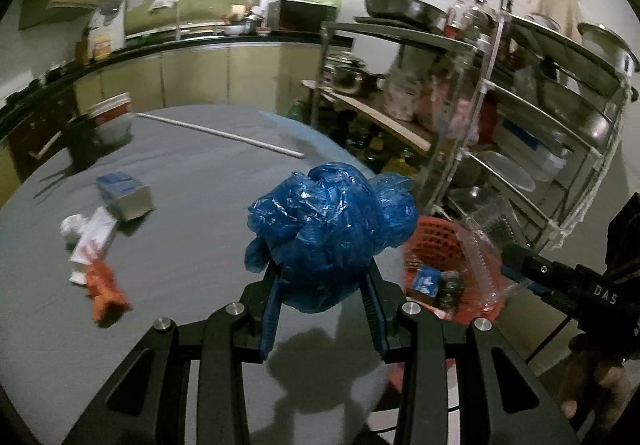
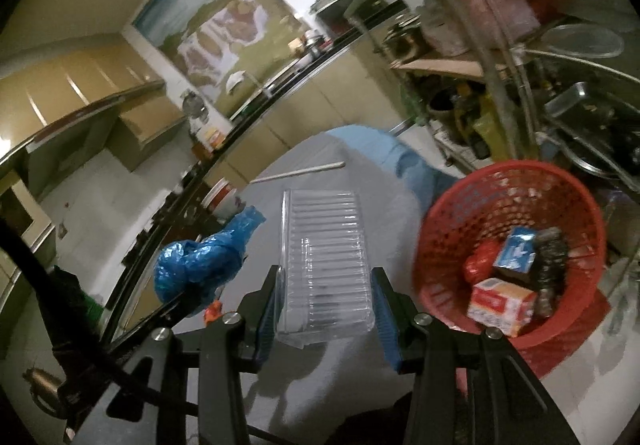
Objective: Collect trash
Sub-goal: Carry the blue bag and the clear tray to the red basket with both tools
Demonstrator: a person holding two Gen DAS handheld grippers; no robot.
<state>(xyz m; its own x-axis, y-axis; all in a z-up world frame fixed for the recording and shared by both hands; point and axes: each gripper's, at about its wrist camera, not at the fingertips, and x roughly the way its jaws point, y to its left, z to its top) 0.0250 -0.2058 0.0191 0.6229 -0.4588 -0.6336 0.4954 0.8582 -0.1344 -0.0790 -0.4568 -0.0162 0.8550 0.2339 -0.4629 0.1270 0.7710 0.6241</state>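
Observation:
My left gripper point(image 1: 324, 277) is shut on a crumpled blue plastic bag point(image 1: 328, 225), held above the grey round table point(image 1: 180, 205) near its right edge. My right gripper point(image 2: 326, 285) is shut on a clear ribbed plastic tray point(image 2: 324, 261), lifted over the table's edge. A red mesh basket point(image 2: 460, 213) stands to the right below the table, holding a blue carton point(image 2: 516, 249), a red-and-white box point(image 2: 500, 305) and dark wrappers. In the left wrist view the basket point(image 1: 436, 241) and the clear tray point(image 1: 484, 257) show at right, with the right gripper point(image 1: 516, 269) on the tray.
On the table lie a blue-and-white box point(image 1: 126, 195), white packaging point(image 1: 90, 241), an orange scrap point(image 1: 106, 289), a white stick point(image 1: 220, 135) and a red-and-white tub point(image 1: 112, 117). A metal rack point(image 1: 520, 93) of pots and trays stands right behind the basket.

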